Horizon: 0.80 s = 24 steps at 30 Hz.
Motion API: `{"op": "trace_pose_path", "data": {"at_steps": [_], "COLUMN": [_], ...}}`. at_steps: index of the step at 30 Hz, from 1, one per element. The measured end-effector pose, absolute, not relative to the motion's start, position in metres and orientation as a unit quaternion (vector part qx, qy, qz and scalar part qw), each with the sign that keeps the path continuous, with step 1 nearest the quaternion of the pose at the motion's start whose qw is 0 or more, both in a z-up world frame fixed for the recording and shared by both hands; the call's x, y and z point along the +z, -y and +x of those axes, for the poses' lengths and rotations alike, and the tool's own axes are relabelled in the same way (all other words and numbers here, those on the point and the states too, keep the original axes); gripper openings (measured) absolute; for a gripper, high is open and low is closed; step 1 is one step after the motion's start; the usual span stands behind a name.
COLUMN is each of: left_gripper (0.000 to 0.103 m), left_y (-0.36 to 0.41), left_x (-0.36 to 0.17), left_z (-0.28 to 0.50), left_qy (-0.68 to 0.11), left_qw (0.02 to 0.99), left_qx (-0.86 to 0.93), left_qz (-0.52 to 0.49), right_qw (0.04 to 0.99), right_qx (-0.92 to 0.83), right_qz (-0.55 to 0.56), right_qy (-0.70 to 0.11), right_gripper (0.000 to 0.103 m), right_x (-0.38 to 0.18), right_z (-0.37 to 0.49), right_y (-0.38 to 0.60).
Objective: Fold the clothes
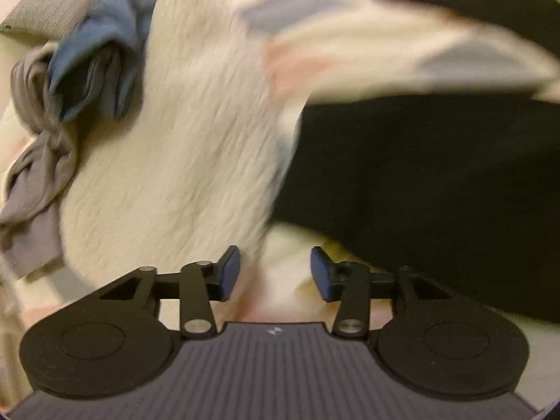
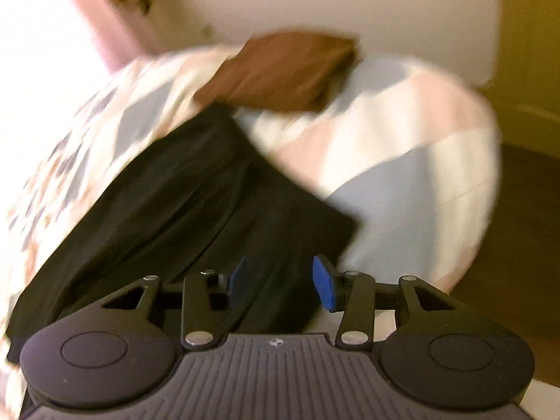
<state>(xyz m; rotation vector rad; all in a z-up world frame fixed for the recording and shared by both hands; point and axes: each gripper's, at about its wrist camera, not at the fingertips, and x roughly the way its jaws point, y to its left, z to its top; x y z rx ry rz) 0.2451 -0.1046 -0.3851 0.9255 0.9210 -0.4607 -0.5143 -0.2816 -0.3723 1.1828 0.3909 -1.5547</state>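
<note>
In the left wrist view, the left claw (image 1: 275, 273) fills the lower edge, its blue pads (image 1: 229, 273) standing apart with nothing pinched between them; pale patterned bedding (image 1: 273, 301) shows through the gap. Just beyond, a cream fuzzy garment (image 1: 175, 161) spreads up the middle. To its right lies a black garment (image 1: 420, 182), and to its left a crumpled grey cloth (image 1: 31, 182) and a blue cloth (image 1: 94, 70) sit bunched together. The upper right is blurred.

In the right wrist view, the right claw (image 2: 280, 280) is likewise parted and holds nothing. It hangs over the near end of the black garment (image 2: 182, 203), which lies stretched across a bed's patchwork cover (image 2: 402, 133). A brown cloth (image 2: 280, 73) rests further back on that cover.
</note>
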Motion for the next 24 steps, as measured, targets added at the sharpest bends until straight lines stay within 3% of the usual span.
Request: {"op": "trace_pose_path", "data": {"at_steps": [4, 6, 12, 14, 24], "left_gripper": [0.032, 0.043, 0.06, 0.061, 0.069], "left_y": [0.098, 0.101, 0.136, 0.143, 0.107], "left_x": [-0.341, -0.304, -0.237, -0.219, -0.158], "left_z": [0.225, 0.19, 0.076, 0.039, -0.026], "left_qy": [-0.442, -0.435, -0.427, -0.416, -0.36], "left_qw": [0.787, 0.786, 0.74, 0.723, 0.679], "left_qx": [-0.23, -0.274, -0.398, -0.434, -0.532], "left_qz": [0.366, 0.342, 0.334, 0.34, 0.356], "right_qw": [0.517, 0.528, 0.573, 0.584, 0.623], "right_qx": [-0.65, -0.646, -0.598, -0.59, -0.567], "right_qz": [0.527, 0.525, 0.519, 0.508, 0.483], "right_qy": [-0.178, -0.167, -0.212, -0.23, -0.239], "right_gripper": [0.044, 0.044, 0.051, 0.058, 0.059], "right_x": [-0.381, -0.363, -0.301, -0.284, -0.218], "right_z": [-0.516, -0.512, -0.462, -0.437, -0.35], "right_y": [0.278, 0.27, 0.25, 0.238, 0.152]}}
